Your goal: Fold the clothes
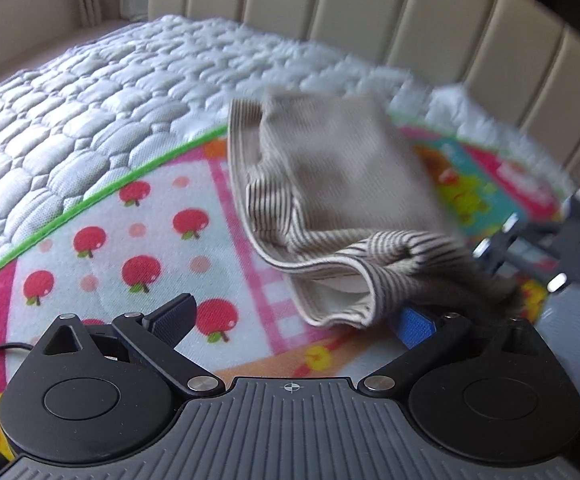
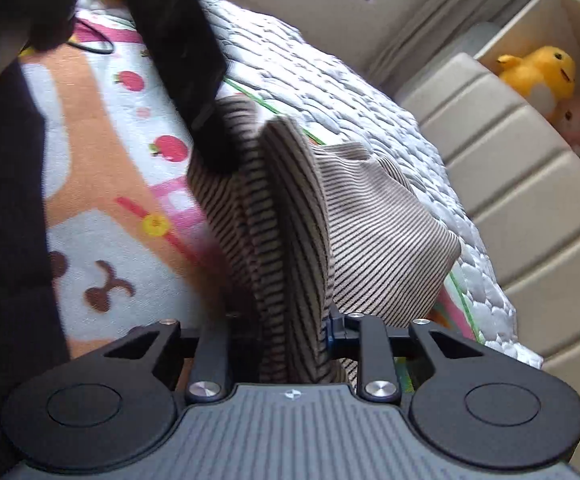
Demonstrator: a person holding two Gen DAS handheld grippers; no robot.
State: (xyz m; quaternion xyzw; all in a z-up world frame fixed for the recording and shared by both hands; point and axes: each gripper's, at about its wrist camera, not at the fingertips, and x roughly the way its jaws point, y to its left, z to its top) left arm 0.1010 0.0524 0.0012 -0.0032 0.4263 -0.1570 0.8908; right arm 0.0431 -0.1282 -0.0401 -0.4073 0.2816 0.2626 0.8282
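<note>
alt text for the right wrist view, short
The right gripper is shut on a brown-and-cream striped garment, bunched and held above a colourful apple-print mat on a white quilted mattress. A yellow plush toy sits on a shelf at the upper right.

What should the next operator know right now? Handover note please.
Left claw: open, empty, fingers spread just below the striped garment.
Right claw: shut on a bunched fold of the same garment, holding it off the apple-print mat.
The mat lies on the quilted mattress.
Done: garment gathered and partly doubled over; images are motion-blurred, so the exact fold stage is unclear.
Left: lay it flat on the mat, finish the fold, release.
</note>
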